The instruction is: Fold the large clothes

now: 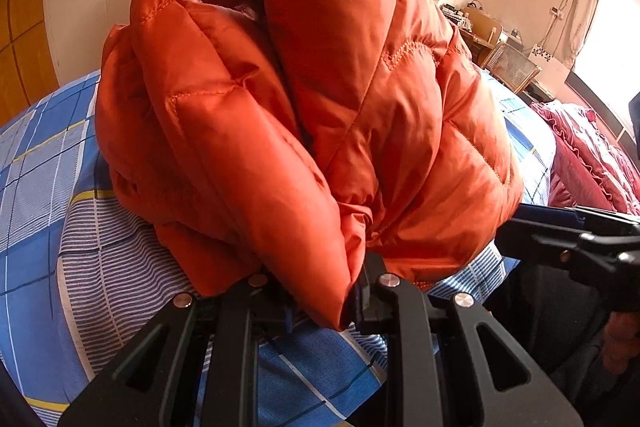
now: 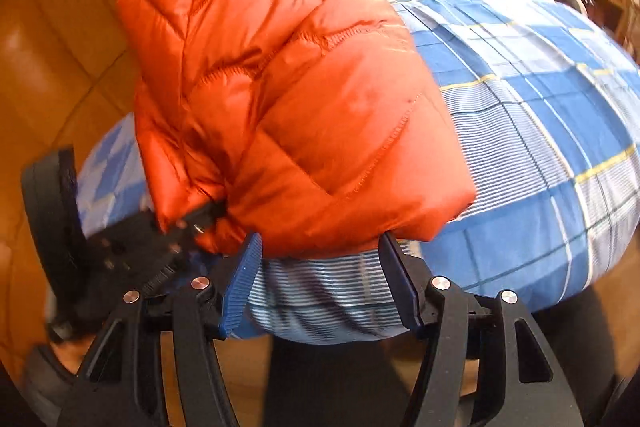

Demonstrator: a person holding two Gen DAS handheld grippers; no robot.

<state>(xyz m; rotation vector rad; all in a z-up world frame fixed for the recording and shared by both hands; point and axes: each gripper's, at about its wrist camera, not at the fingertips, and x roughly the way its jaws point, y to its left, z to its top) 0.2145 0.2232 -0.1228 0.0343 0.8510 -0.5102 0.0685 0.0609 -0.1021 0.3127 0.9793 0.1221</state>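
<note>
Puffy orange quilted down jacket [image 1: 304,115] is bunched up, barely folded, on the blue plaid bedsheet [image 1: 52,187]; my left claw [image 1: 320,291] pinches its edge, right claw [image 2: 320,267] gapes empty, so most folding's left.

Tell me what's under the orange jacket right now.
The orange puffer jacket lies bundled on the blue plaid bedsheet. Whatever sits beneath its bulk is covered.
</note>
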